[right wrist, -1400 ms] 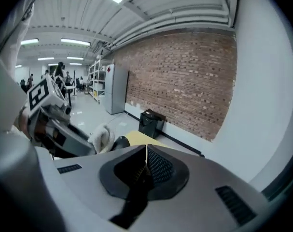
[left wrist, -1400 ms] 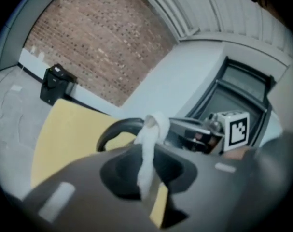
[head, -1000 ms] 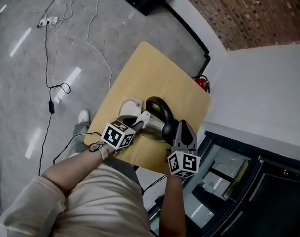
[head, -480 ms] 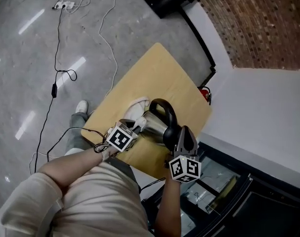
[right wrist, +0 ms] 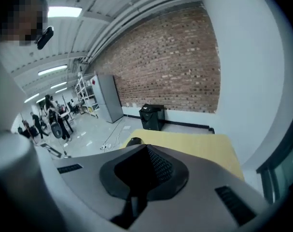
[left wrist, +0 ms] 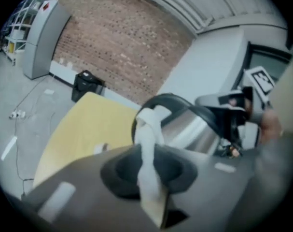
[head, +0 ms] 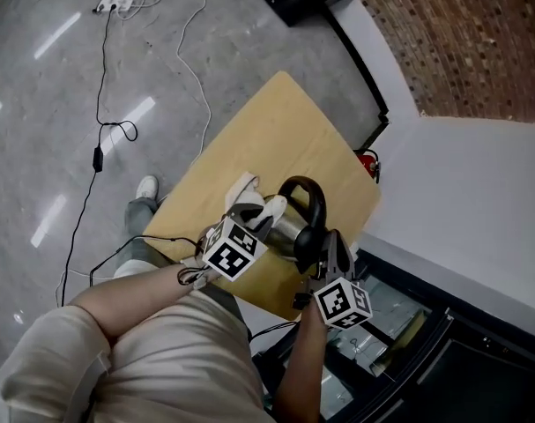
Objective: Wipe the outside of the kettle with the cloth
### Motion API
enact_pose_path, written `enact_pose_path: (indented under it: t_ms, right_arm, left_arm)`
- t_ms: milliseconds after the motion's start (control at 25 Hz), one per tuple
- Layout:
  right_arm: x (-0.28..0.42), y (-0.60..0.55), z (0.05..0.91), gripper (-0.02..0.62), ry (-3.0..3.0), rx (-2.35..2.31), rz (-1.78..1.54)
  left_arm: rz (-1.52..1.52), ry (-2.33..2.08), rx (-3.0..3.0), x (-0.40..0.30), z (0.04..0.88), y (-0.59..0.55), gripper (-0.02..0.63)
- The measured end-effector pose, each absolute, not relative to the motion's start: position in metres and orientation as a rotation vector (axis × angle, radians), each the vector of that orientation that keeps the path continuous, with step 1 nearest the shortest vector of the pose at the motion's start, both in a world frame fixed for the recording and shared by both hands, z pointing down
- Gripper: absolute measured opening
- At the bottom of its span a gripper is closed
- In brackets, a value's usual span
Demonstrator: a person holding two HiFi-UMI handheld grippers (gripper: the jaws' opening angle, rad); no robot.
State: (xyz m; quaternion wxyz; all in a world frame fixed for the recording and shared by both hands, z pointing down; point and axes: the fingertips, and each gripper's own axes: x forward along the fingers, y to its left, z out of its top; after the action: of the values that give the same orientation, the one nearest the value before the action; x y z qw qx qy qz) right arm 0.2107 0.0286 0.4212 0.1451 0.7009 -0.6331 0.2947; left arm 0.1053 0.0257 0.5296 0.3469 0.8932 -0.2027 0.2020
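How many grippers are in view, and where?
2. The left gripper, shut on the white cloth, is left of the kettle in the head view; the right gripper is shut on the kettle handle. None seems hidden.

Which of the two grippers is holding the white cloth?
The left gripper: its jaws are shut on the white cloth, at the steel kettle. The right gripper has no cloth; it is by the kettle's black handle.
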Motion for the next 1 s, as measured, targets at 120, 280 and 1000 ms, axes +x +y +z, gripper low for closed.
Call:
enact_pose_path:
  t_ms: [120,280,1000]
  right_arm:
    - [0.204,0.044,0.423,0.009,-1.799,2.114,1.088]
    - [0.192,0.066,0.425,0.009,-1.793,2.198,1.211]
    - [0.112,0.041,0.414,0.009,-1.883,1.552,0.148]
  left_arm:
    - [0.518,-0.469,2.357,0.134,0.523,-0.009,0.063]
    - [0.560,-0.313,2.543,0.168,0.502,-0.020,0.063]
    - [0.295,-0.034,2.403,0.083,0.454,0.076,0.064]
